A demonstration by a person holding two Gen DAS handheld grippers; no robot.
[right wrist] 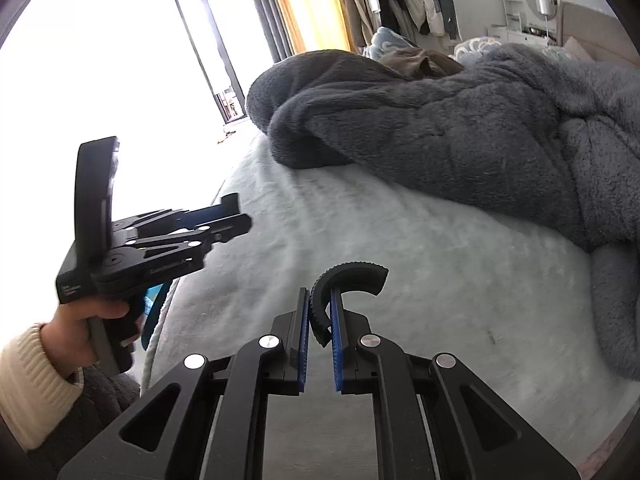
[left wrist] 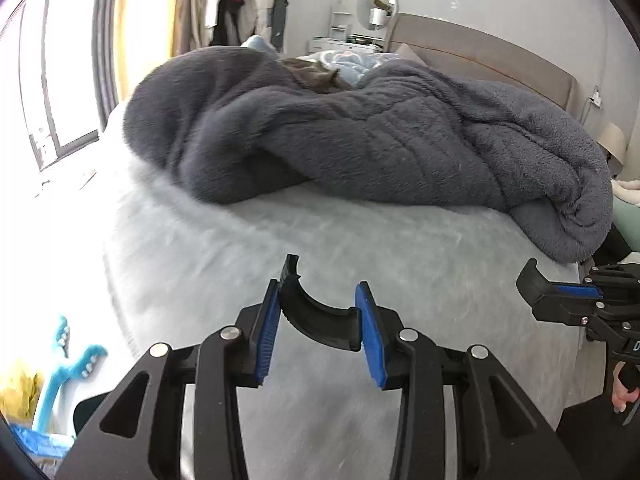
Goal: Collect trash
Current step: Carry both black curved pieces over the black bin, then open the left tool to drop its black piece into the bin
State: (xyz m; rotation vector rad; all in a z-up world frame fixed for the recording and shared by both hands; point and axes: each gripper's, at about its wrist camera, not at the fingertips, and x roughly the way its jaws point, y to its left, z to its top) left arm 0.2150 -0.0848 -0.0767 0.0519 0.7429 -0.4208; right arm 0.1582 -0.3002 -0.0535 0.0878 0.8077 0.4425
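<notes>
In the left wrist view my left gripper (left wrist: pixel 318 298) is shut on a black curved ribbed plastic piece (left wrist: pixel 316 320), which spans the gap between the blue pads (left wrist: pixel 266 332). It hangs above the pale bed sheet (left wrist: pixel 280 232). My right gripper (right wrist: pixel 319 300) is shut on a second black C-shaped ribbed piece (right wrist: pixel 352 276), pinched by one end so that the arc sticks out to the right. Each gripper shows in the other's view: the right gripper (left wrist: pixel 560 294) at the right edge, the left gripper (right wrist: pixel 224 216) at the left, held by a hand (right wrist: pixel 80 320) in a cream sleeve.
A bulky dark grey fleece blanket (left wrist: pixel 380 136) lies heaped across the far half of the bed. Behind it are a padded headboard (left wrist: pixel 480 52), a dresser with a round mirror (left wrist: pixel 376 4) and hanging clothes (left wrist: pixel 240 0). A bright window (left wrist: pixel 68 80) is at the left, a blue plastic item (left wrist: pixel 64 364) below it.
</notes>
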